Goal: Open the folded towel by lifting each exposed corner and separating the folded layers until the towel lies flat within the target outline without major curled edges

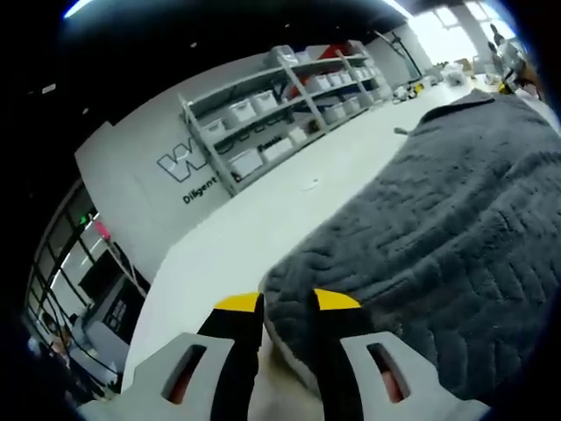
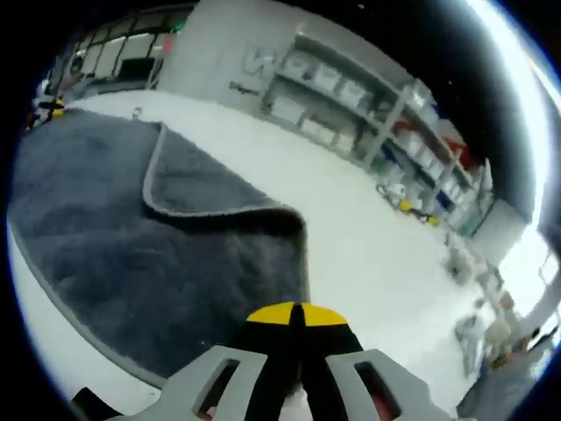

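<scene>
In the left gripper view my left gripper [image 1: 289, 311] sits at the bottom centre of the frame, its yellow-tipped jaws a little apart with the rounded edge of the grey towel [image 1: 438, 228] lying between them; whether they pinch it I cannot tell. The towel fills the right half of that frame, mounded on the white tabletop [image 1: 263, 219], with shelving [image 1: 280, 105] in the upper centre behind. In the right gripper view my right gripper [image 2: 296, 317] is at the bottom centre, jaws pressed together with only a dark slit between the yellow tips, and no cloth visibly caught; the near hem lies just beside them. There the towel [image 2: 131, 237] spreads over the left half, and one corner flap [image 2: 197, 184] is folded back over the layer below, its pale hem showing. I judge that I am mid-unfolding: one fold remains. Next I would need the right jaws to part, take that folded corner by its hem, and draw it toward the frame's right over bare tabletop, while the left steadies its edge.
</scene>
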Motion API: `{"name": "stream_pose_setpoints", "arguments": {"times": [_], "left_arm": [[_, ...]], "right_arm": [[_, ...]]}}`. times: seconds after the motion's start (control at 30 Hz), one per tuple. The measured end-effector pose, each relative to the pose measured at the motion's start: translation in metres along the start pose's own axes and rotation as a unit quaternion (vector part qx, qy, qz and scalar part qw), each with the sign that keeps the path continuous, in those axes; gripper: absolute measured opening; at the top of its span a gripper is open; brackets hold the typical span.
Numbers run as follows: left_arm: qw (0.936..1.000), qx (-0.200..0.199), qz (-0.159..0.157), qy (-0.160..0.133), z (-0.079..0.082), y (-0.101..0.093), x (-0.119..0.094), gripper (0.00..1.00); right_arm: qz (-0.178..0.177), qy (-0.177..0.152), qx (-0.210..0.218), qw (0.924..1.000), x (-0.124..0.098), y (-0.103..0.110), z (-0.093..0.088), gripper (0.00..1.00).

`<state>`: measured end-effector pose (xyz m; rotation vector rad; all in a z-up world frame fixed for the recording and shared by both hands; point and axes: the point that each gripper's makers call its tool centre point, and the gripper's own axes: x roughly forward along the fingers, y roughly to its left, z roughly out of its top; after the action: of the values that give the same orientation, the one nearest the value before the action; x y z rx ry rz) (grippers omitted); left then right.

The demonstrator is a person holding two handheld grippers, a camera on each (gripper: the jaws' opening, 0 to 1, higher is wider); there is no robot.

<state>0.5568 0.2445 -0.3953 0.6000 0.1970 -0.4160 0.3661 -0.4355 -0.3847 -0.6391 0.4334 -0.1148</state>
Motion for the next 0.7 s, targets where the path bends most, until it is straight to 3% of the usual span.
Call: {"name": "stream_pose_setpoints", "arguments": {"times": [0.07,0.1,0.13,0.2,0.4,0.47,0.67,0.7], "left_arm": [[1.0000,-0.004,0.001,0.000,0.000,0.000,0.000,0.20],[1.0000,-0.005,0.001,0.000,0.000,0.000,-0.001,0.21],[1.0000,-0.003,0.001,0.000,0.000,0.000,-0.001,0.21],[1.0000,0.000,0.002,-0.001,0.000,0.000,-0.002,0.21],[1.0000,0.003,0.001,-0.002,0.000,0.000,-0.002,0.21],[1.0000,0.007,0.001,-0.002,0.000,-0.001,-0.002,0.20],[0.9999,0.013,0.002,-0.003,0.001,-0.001,-0.002,0.20],[0.9999,0.012,0.002,-0.004,0.001,-0.001,-0.002,0.20]], "right_arm": [[0.000,-0.039,-0.047,0.9981,0.001,0.007,0.026,0.02],[-0.002,-0.049,-0.068,0.9965,0.000,0.013,0.038,0.09],[0.003,-0.049,-0.077,0.9958,0.002,0.018,0.042,0.15],[0.029,-0.056,-0.121,0.9907,0.005,0.035,0.049,0.16],[0.046,-0.049,-0.177,0.9819,0.000,0.052,0.041,0.26],[0.053,-0.053,-0.222,0.9721,0.001,0.059,0.039,0.34],[0.042,-0.074,-0.248,0.9651,0.004,0.062,0.051,0.35],[0.044,-0.082,-0.265,0.9599,0.007,0.065,0.055,0.35]]}}
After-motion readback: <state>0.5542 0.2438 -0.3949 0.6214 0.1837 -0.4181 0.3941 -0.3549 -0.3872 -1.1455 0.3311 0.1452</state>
